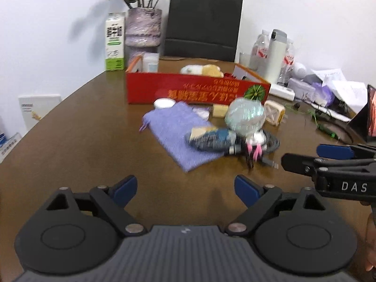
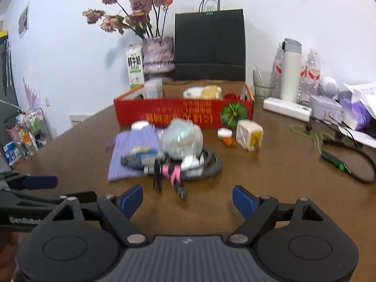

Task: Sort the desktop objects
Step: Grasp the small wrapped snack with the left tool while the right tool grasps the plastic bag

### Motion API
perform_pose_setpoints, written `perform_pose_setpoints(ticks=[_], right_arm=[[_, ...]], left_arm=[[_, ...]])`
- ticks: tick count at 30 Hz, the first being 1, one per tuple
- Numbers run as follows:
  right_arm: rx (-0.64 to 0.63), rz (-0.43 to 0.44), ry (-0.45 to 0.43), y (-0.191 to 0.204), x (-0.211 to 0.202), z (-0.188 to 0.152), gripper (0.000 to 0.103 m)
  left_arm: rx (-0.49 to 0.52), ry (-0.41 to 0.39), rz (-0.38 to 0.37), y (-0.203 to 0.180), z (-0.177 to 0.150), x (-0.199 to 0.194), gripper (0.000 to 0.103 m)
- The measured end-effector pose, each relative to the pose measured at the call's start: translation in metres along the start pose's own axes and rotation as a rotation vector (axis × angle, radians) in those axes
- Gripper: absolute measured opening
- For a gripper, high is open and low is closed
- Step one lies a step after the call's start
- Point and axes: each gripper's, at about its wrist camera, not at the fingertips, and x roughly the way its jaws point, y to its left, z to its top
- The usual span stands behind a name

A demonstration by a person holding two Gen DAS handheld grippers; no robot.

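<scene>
A pile of loose things lies mid-table in front of a red cardboard box (image 1: 195,91) (image 2: 183,115): a purple cloth pouch (image 1: 178,134) (image 2: 134,150), a crinkly clear ball (image 1: 245,115) (image 2: 182,138), a dark blue packet (image 1: 211,138) (image 2: 138,158), a coiled black cable (image 2: 209,166) with a pink tie (image 2: 172,172), and a cream cube (image 1: 273,112) (image 2: 249,135). My left gripper (image 1: 185,189) is open, short of the pile with nothing between its fingers. My right gripper (image 2: 188,201) is open too, just short of the cable; it also shows at the right edge (image 1: 329,159).
Behind the box stand a black paper bag (image 2: 209,47), a vase of dried roses (image 2: 158,55) and a milk carton (image 2: 135,68). At the right are bottles, a white flask (image 2: 291,70), a power strip (image 2: 286,109), papers and loose wires (image 2: 333,159). The brown table (image 1: 82,145) curves away left.
</scene>
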Motion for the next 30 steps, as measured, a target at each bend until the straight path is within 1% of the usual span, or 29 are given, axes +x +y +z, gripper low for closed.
perform_pose_setpoints(ticks=[1,3,4,6,8,9,10,11,12,14,16,17,19,20,21,23,26,30], right_arm=[[-0.002,0.005,-0.006,-0.001,0.006,0.007,0.080],[0.003,0.001,-0.015,-0.003,0.017,0.020,0.070],[0.009,-0.002,-0.016,-0.004,0.023,0.026,0.068],[0.020,-0.001,-0.015,-0.007,0.035,0.038,0.068],[0.029,0.006,-0.008,-0.009,0.049,0.047,0.067],[0.031,0.007,0.000,-0.010,0.056,0.051,0.065],[0.034,0.004,0.008,-0.010,0.063,0.054,0.064],[0.038,0.003,0.014,-0.011,0.070,0.056,0.061],[0.041,0.006,0.020,-0.012,0.075,0.058,0.059],[0.043,0.014,0.031,-0.013,0.086,0.059,0.057],[0.044,0.031,0.044,-0.013,0.095,0.059,0.050],[0.046,0.043,0.052,-0.013,0.099,0.059,0.041],[0.053,0.066,0.059,-0.012,0.104,0.058,0.031],[0.048,0.064,0.054,-0.009,0.104,0.058,0.028],[0.038,0.058,0.044,-0.007,0.102,0.058,0.024],[0.016,0.063,0.016,-0.002,0.095,0.059,0.021],[-0.016,0.057,-0.025,0.004,0.077,0.063,0.020],[-0.027,0.054,-0.097,0.008,0.043,0.066,0.020]], left_arm=[[0.007,-0.005,-0.004,-0.001,0.006,0.007,0.092],[0.021,-0.003,0.015,-0.002,0.017,0.023,0.091],[0.022,-0.002,0.025,-0.003,0.022,0.030,0.091],[0.029,0.000,0.003,-0.005,0.032,0.044,0.088],[0.032,0.015,-0.022,-0.006,0.039,0.056,0.081],[0.032,0.024,-0.024,-0.006,0.041,0.062,0.079],[0.030,0.033,-0.018,-0.007,0.042,0.068,0.075],[0.028,0.045,-0.009,-0.007,0.043,0.073,0.066],[0.026,0.053,-0.011,-0.007,0.043,0.077,0.062],[0.020,0.067,-0.040,-0.005,0.042,0.083,0.038],[-0.001,0.074,-0.054,-0.002,0.041,0.086,0.028],[-0.010,0.068,-0.056,-0.001,0.041,0.086,0.022],[-0.019,0.057,-0.066,0.000,0.043,0.084,0.014],[-0.027,0.048,-0.064,0.002,0.043,0.082,0.010],[-0.034,0.041,-0.060,0.003,0.045,0.079,0.009],[-0.058,0.016,-0.047,0.007,0.047,0.070,0.006],[-0.103,-0.006,-0.025,0.014,0.051,0.058,0.005],[-0.132,-0.067,-0.019,0.018,0.053,0.028,0.005]])
